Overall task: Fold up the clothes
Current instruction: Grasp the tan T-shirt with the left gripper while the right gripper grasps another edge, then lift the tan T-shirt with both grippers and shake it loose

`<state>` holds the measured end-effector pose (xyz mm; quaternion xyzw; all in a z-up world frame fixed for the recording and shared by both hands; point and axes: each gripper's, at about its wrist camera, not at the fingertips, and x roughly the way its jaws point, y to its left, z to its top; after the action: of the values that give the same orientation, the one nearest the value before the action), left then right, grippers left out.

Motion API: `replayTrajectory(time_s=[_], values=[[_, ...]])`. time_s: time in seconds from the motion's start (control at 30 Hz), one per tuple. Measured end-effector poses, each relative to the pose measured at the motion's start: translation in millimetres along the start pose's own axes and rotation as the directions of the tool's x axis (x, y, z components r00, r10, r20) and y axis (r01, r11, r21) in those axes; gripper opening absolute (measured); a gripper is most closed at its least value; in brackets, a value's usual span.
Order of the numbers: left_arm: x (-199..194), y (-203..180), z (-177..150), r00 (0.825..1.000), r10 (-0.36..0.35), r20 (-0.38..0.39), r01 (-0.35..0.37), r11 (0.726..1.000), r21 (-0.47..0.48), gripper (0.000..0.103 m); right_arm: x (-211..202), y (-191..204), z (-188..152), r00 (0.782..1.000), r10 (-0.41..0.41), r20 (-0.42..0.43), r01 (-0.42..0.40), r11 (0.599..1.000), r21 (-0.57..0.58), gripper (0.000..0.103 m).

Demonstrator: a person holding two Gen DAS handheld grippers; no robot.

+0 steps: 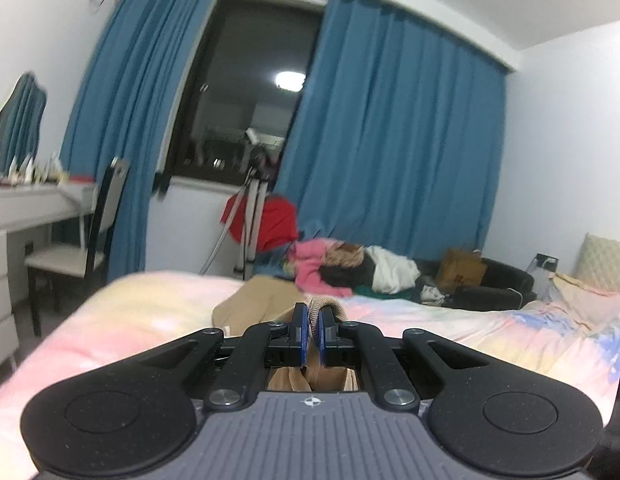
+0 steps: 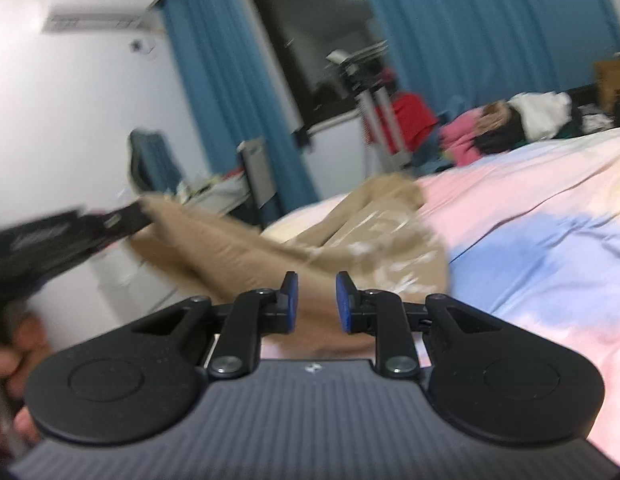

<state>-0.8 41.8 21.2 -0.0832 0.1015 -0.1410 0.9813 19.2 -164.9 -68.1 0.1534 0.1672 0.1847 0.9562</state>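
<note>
While the left gripper (image 1: pixel 313 322) clamps the tan garment's (image 2: pixel 373 236) ribbed edge, the right gripper (image 2: pixel 313 300) stands parted, empty, garment at 12 o'clock.

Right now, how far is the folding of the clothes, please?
Done: nothing looks folded yet. In hand: the left gripper is shut on an edge of the tan garment, lifting it off the bed, while the right gripper is open just above the cloth. Left: the tan garment lies crumpled, and a pile of clothes waits at the far side.
</note>
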Motion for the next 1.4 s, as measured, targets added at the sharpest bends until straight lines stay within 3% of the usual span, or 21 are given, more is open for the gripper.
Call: replayTrajectory(time_s=[0.07,0.17,0.27,0.4,0.63,0.77,0.9,1.03,1.17,1.2,1.3,1.4], values=[[4.4,9.4,-2.2,1.0,0.003,-0.022,-0.003,1.0,-0.03,0.006,13.2,11.2,-8.7,0.999,0.01,-0.052,-0.011,0.999,-0.034,0.03],[13.1,21.4,-3.1,0.999,0.013,-0.044,-0.016,0.996,-0.084,0.006,36.9,20.9,-20.6,0.993,0.005,-0.116,-0.011,0.998,-0.055,0.047],[22.5,37.4,-3.3,0.997,0.0,-0.075,-0.013,0.984,-0.178,0.006,57.6,27.2,-30.5,0.987,-0.007,-0.161,-0.006,0.997,-0.082,0.047],[44.1,52.4,-9.0,0.997,-0.04,-0.071,0.023,0.977,-0.214,0.006,79.6,19.7,-32.0,0.986,-0.061,-0.158,0.058,0.998,-0.026,0.047],[69.1,70.9,-28.6,0.999,0.001,-0.051,-0.013,0.971,-0.238,0.006,103.1,-0.1,-33.2,0.957,-0.252,-0.142,0.253,0.967,-0.014,0.047],[69.6,75.8,-25.7,1.0,-0.016,-0.02,0.01,0.96,-0.279,0.005,85.6,-6.8,-19.2,0.94,-0.33,-0.083,0.331,0.943,0.006,0.047],[61.5,67.4,-23.3,0.993,-0.111,0.036,0.117,0.958,-0.26,0.005,64.0,-18.5,-5.2,0.931,-0.366,-0.008,0.366,0.93,0.04,0.049],[49.2,51.5,-28.0,0.97,-0.229,0.085,0.241,0.951,-0.195,0.005,49.4,-18.4,2.1,0.892,-0.441,0.101,0.443,0.896,0.001,0.049],[35.1,33.7,-35.0,0.952,-0.288,0.1,0.3,0.944,-0.134,0.005,34.8,-18.3,9.3,0.838,-0.503,0.212,0.52,0.854,-0.029,0.049],[34.0,31.2,-36.6,0.952,-0.29,0.098,0.302,0.944,-0.136,0.005,34.1,-20.4,11.0,0.839,-0.501,0.211,0.518,0.855,-0.03,0.052],[30.6,23.6,-41.4,0.951,-0.296,0.093,0.307,0.941,-0.14,0.005,54.3,-35.9,3.2,0.873,-0.484,0.061,0.485,0.874,-0.017,0.05],[29.4,20.9,-45.5,0.956,-0.28,0.083,0.29,0.946,-0.142,0.005,76.2,-52.1,-5.7,0.887,-0.451,-0.1,0.453,0.891,0.002,0.051]])
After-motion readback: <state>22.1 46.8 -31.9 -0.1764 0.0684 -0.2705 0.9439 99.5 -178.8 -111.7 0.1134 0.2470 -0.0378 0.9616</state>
